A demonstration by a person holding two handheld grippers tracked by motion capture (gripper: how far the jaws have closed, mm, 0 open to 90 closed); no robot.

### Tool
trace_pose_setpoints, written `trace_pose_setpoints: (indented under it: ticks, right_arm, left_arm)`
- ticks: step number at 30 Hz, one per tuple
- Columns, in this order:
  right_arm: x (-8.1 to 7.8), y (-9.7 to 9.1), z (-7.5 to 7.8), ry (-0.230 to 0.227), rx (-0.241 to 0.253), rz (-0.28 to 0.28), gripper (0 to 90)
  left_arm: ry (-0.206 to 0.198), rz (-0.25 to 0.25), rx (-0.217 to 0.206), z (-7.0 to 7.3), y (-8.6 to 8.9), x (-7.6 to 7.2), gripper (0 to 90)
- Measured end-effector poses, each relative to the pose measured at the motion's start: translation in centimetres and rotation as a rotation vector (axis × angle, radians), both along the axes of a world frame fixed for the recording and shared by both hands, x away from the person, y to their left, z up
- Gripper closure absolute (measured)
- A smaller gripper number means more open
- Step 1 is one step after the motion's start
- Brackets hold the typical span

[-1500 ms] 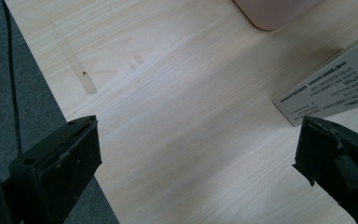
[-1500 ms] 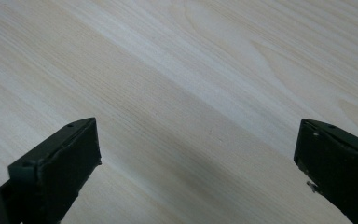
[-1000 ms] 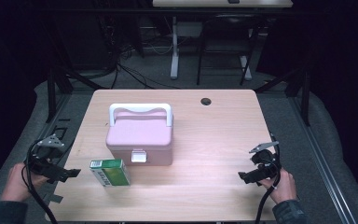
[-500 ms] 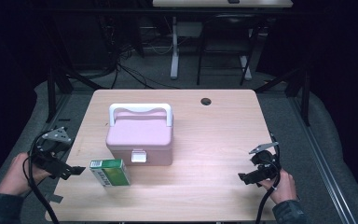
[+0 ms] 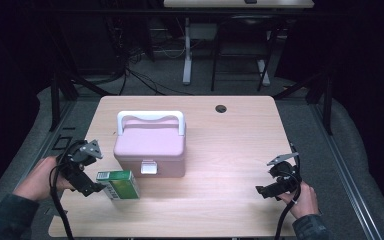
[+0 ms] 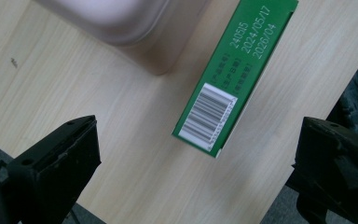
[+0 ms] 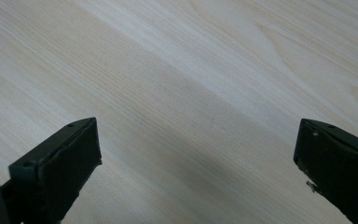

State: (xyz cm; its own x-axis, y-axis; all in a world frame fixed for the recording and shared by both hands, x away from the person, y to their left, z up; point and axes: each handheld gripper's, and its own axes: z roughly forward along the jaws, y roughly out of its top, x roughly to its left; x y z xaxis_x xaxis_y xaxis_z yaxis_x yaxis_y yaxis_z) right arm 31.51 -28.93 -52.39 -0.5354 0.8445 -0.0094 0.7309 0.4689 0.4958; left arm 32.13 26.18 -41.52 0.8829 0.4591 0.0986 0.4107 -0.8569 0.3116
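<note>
- The left gripper point(image 5: 91, 181) is held wide open, just beside the green box point(image 5: 121, 183).
- The green box is laid on the table point(image 5: 230, 150), near the pink case point(image 5: 150, 145).
- The right gripper point(image 5: 272, 176) is held wide open over bare wood.

Left gripper point(image 5: 87, 175) low, jaws spread wide; right gripper point(image 5: 275, 176) low, jaws spread wide.

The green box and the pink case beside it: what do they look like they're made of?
The green box looks like printed cardboard: flat folded faces, a barcode label, stamped dates. The pink case seems moulded plastic, smooth and matt, with rounded corners, a white handle and a white latch.
</note>
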Motion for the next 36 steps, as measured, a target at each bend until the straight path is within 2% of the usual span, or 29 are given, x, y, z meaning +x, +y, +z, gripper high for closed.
trace_pose_setpoints:
  ticks: [3, 7, 13, 15, 18, 20, 27, 29, 31, 33, 34, 36]
  right_arm:
    - [0.0, 0.0, -0.1, -0.002, -0.004, 0.004, 0.0]
    - [0.0, 0.0, -0.1, -0.001, -0.005, 0.007, 0.0]
    - [0.0, 0.1, -0.1, 0.001, -0.008, 0.012, 0.0]
    - [0.0, 0.1, -0.2, 0.003, -0.006, 0.012, 0.0]
    - [0.0, 0.1, -0.2, 0.007, -0.008, 0.012, 0.0]
    - [0.0, 0.1, -0.3, 0.012, -0.007, 0.013, 0.0]
    - [0.1, 0.1, -0.4, 0.013, -0.020, 0.019, 0.2]
    - [0.1, 0.1, -0.4, 0.015, -0.019, 0.018, 0.3]
    - [0.1, 0.1, -0.4, 0.018, -0.018, 0.017, 0.4]
    - [0.1, 0.2, -0.4, 0.017, -0.018, 0.018, 0.4]
    - [0.1, 0.2, -0.4, 0.017, -0.018, 0.019, 0.4]
    - [0.1, 0.1, -0.4, 0.015, -0.021, 0.019, 0.4]
  left_arm:
    - [0.030, -0.041, 0.026, -0.2, -1.0, -0.1, 1.5]
    - [0.048, -0.089, 0.052, -0.6, -2.2, -0.1, 3.4]
    - [0.063, -0.119, 0.089, -1.0, -3.2, 0.3, 4.3]
    - [0.076, -0.138, 0.122, -1.0, -3.5, 0.4, 8.9]
    - [0.077, -0.158, 0.142, -1.1, -4.0, 0.5, 15.5]
    - [0.081, -0.159, 0.156, -1.1, -4.2, 0.7, 25.8]
    - [0.090, -0.192, 0.192, -1.3, -5.1, 1.3, 35.5]
    - [0.073, -0.206, 0.195, -1.3, -5.4, 1.3, 41.0]
    - [0.091, -0.223, 0.206, -1.4, -5.6, 1.4, 47.4]
    - [0.103, -0.238, 0.218, -1.5, -5.8, 1.5, 49.7]
    - [0.101, -0.241, 0.237, -1.5, -5.9, 1.5, 50.5]
    - [0.109, -0.245, 0.234, -1.6, -6.0, 1.6, 53.2]
